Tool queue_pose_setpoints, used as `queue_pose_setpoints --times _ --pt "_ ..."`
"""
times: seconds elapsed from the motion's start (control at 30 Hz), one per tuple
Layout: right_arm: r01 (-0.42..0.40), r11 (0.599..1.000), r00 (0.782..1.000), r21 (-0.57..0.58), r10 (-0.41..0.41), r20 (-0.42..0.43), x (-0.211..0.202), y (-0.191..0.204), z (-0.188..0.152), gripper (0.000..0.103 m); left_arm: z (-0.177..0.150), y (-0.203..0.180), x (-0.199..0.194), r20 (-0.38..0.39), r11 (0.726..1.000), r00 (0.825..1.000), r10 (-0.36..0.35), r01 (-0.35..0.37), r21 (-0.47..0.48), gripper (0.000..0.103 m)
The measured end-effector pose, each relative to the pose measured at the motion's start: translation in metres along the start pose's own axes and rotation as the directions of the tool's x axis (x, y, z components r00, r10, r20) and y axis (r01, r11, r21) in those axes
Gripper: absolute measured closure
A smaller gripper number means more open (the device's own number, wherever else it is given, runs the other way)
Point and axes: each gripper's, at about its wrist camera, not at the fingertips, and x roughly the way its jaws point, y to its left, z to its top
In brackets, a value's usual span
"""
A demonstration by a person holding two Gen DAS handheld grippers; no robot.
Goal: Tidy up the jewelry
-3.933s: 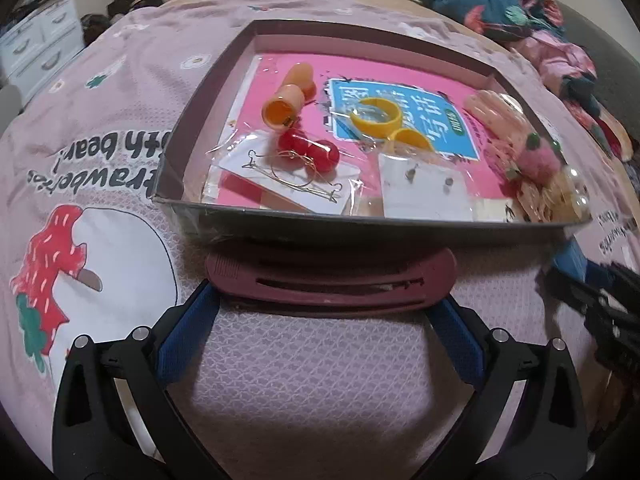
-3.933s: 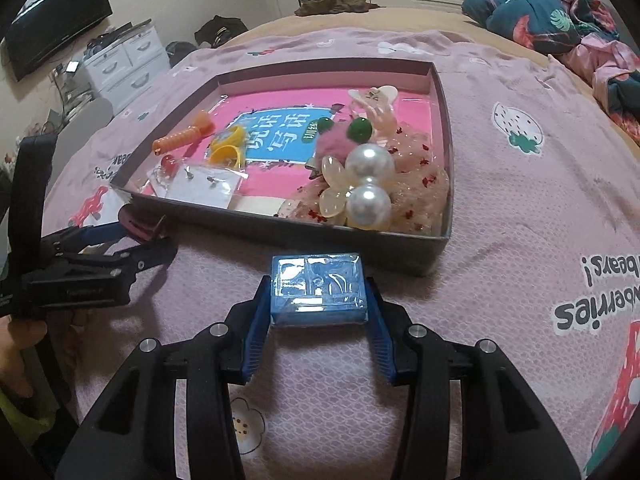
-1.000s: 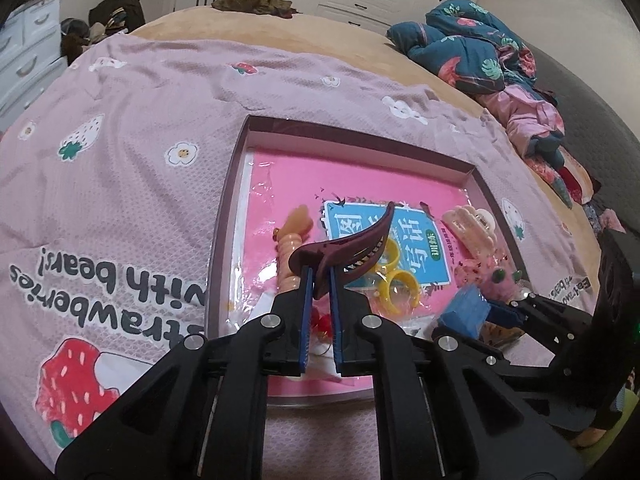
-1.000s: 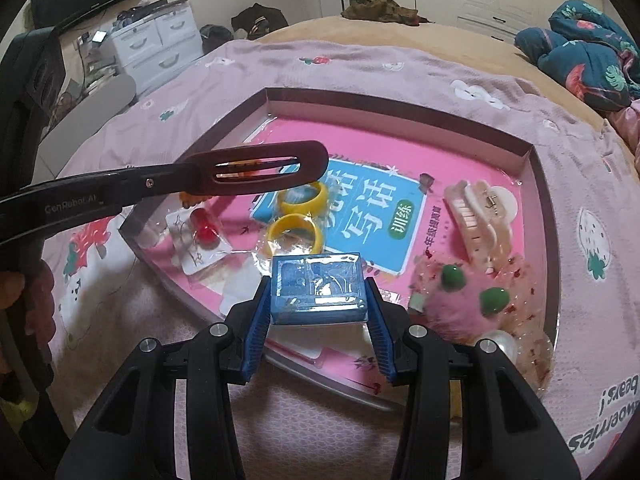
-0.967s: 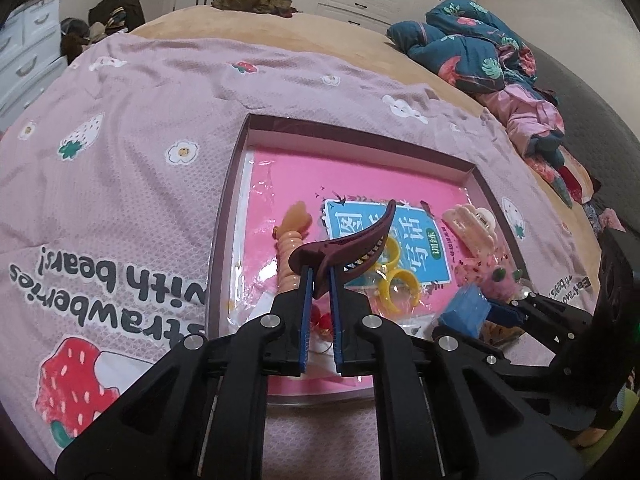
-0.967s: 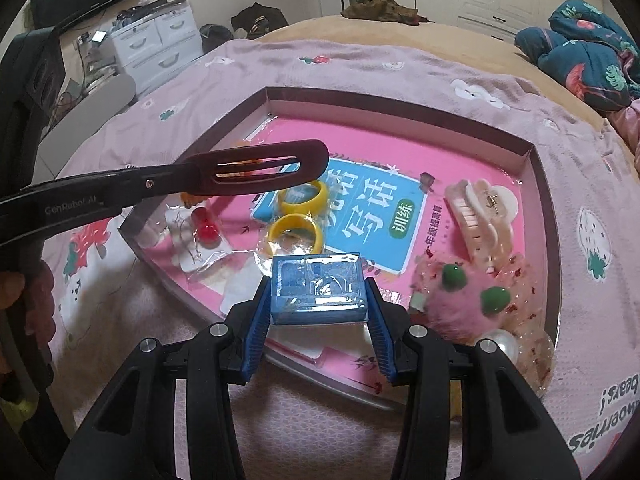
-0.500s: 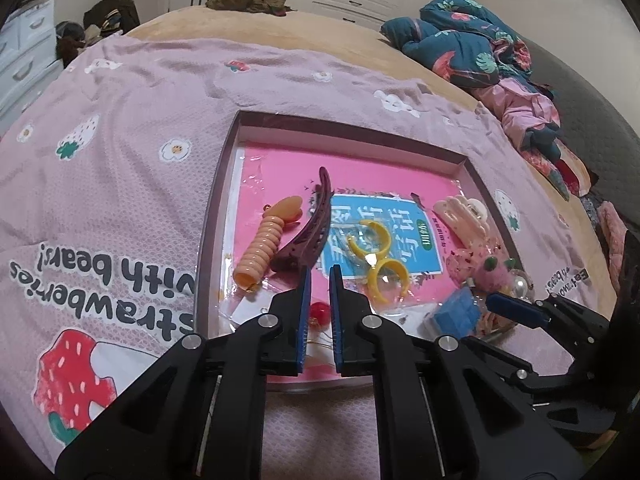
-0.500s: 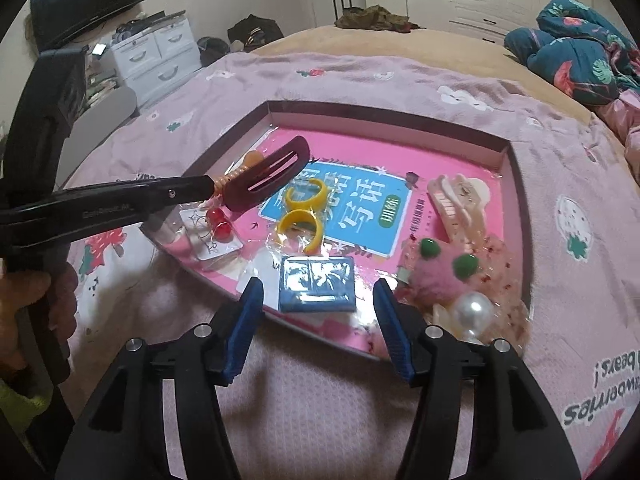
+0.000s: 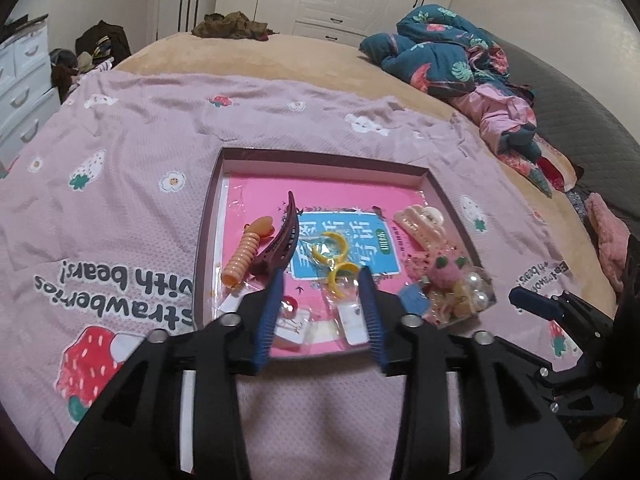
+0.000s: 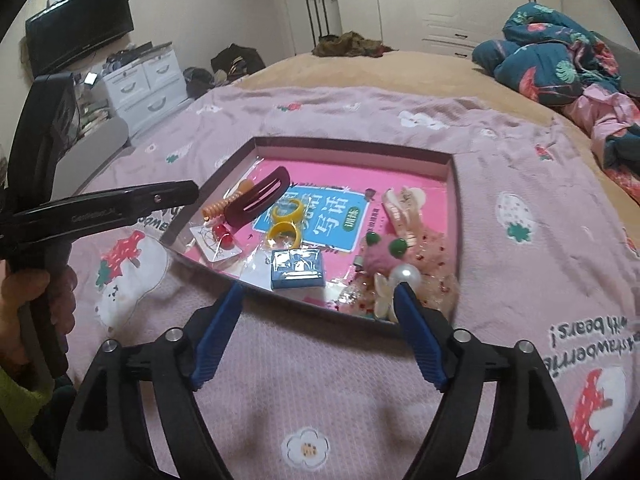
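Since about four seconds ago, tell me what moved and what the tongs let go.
Both tongs carried their loads from the bedspread in front of the box, over it, and released them. The left tongs let go the maroon hair clip, now beside the orange spiral tie. The right tongs dropped the blue packet near the front wall. Both stand open. The yellow rings and box stayed.

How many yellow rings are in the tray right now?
2. One yellow ring lies on the blue label of the pink book; the other yellow ring sits just nearer the camera, touching it, above the blue box. More may hide under the plastic bags.
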Motion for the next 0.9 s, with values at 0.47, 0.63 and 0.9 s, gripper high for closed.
queue_pose_setpoints --times 0.47,0.63,0.9 --pt "0.04 0.998 0.996 0.056 -0.044 0.076 -0.052 -0.001 -0.019 0.008 -0.024 -0.01 -0.061 0.081 1.0 0.997 0.005 -0.005 -0.005 0.019" --pt "0.066 0.996 0.991 0.052 -0.072 0.111 -0.067 0.001 -0.022 0.006 -0.035 -0.013 -0.078 0.1 1.0 0.995 0.02 -0.019 -0.002 0.009" --pt "0.073 0.996 0.987 0.053 -0.08 0.139 -0.083 0.003 -0.031 0.005 -0.057 -0.015 -0.099 0.115 0.998 0.991 0.07 -0.07 -0.003 0.009"
